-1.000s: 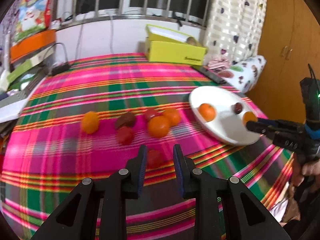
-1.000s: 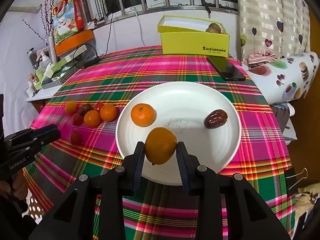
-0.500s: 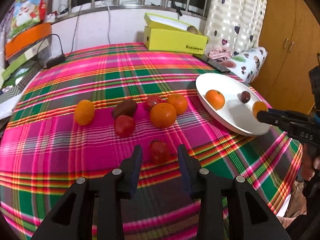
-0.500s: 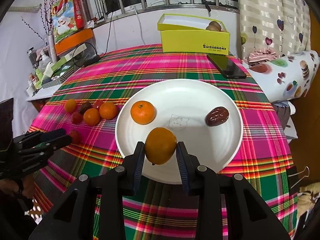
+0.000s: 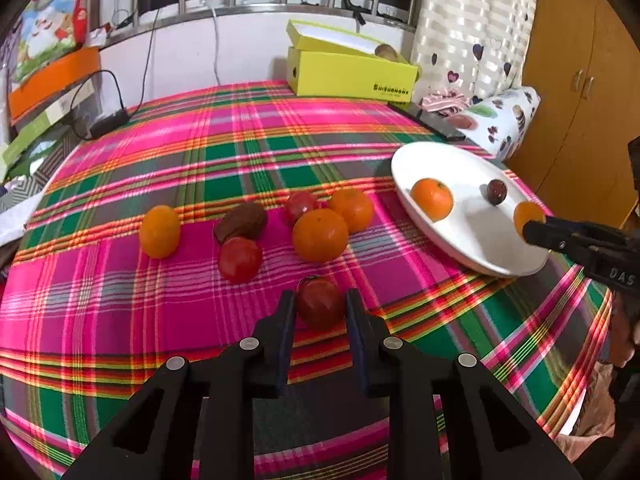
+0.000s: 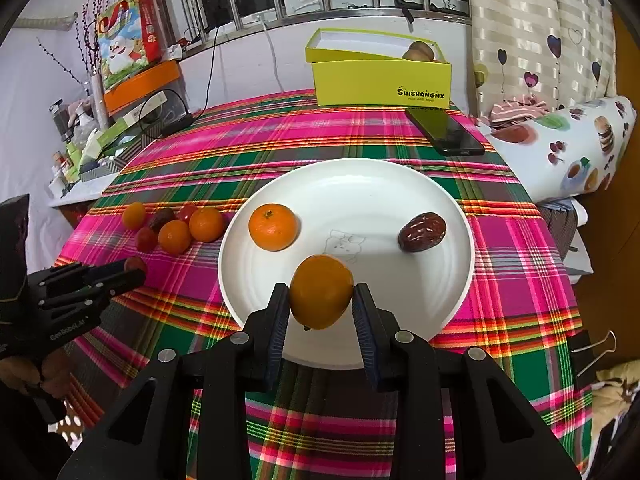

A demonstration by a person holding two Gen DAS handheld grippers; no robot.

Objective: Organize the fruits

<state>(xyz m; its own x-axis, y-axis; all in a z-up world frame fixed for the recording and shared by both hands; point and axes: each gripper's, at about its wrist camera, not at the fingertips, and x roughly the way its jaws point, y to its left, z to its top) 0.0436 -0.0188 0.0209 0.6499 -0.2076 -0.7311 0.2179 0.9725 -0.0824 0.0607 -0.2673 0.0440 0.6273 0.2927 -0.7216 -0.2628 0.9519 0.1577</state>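
- Right gripper (image 6: 320,300) clamped on an orange fruit (image 6: 321,291), held over the 6 o'clock rim of the white plate (image 6: 440,188), probably to set it beside the tangerine (image 6: 273,227) at 9 o'clock and the date (image 6: 422,231) at 3 o'clock.
- Left gripper (image 5: 320,307) open around a red fruit (image 5: 320,304) resting on the plaid cloth (image 5: 240,152), fingers (image 5: 285,320) close beside it, seemingly next for the plate.
- Loose fruit pile (image 5: 320,234) waiting at 9 o'clock of the plate.
- Readable: "SHISHANGNX" on the yellow box (image 6: 380,80); "GenRobot.AI" on the left gripper in the right view.
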